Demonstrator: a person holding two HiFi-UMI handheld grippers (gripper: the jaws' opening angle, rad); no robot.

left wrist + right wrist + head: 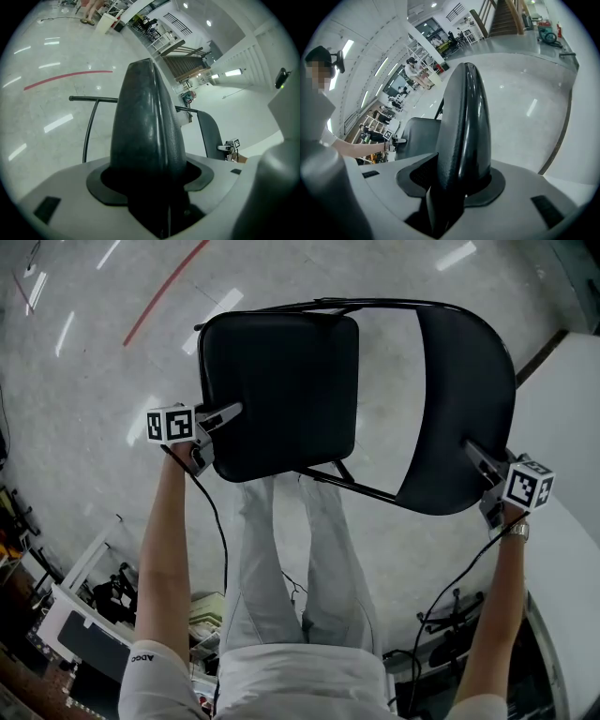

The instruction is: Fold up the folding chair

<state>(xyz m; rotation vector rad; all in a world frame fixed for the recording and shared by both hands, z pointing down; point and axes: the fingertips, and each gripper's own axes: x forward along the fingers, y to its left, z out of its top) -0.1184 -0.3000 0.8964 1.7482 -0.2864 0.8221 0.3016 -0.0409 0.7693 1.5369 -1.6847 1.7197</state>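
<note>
At the far left of the head view, bare pale floor point(84, 418) with a red line point(164, 292) gives you free room on that side. Lower down, racks and cables point(94, 615) crowd the space beside your left arm. Your left gripper point(223, 416) is clamped on the near left edge of the seat point(281, 381). In the left gripper view the dark padded rim point(147, 126) runs straight up out of its closed jaws.

The folding chair point(328, 399) stands just in front of your legs point(300, 549), seat to the left and backrest point(464, 399) to the right. The two are well apart, so it looks unfolded. Whether its feet rest on the floor is hidden.

Expect a stiff tube frame point(347, 304) with some weight, so it should swing as one rigid piece about its hinges. The seat covering looks smooth and a little yielding, so the pads may creep if you pull along the edge rather than across it. The rims you hold, far from the pivots, are probably the best places for leverage. Keep clear of the crossing struts point(347, 479) under the seat, where the frame is likely to pinch.

Your right gripper point(476, 454) bites the backrest's lower right rim. The right gripper view shows the glossy edge point(464, 122) pinched between its jaws. Just beyond it a white surface point(572, 399) comes close, so on that side there is little room to swing.
</note>
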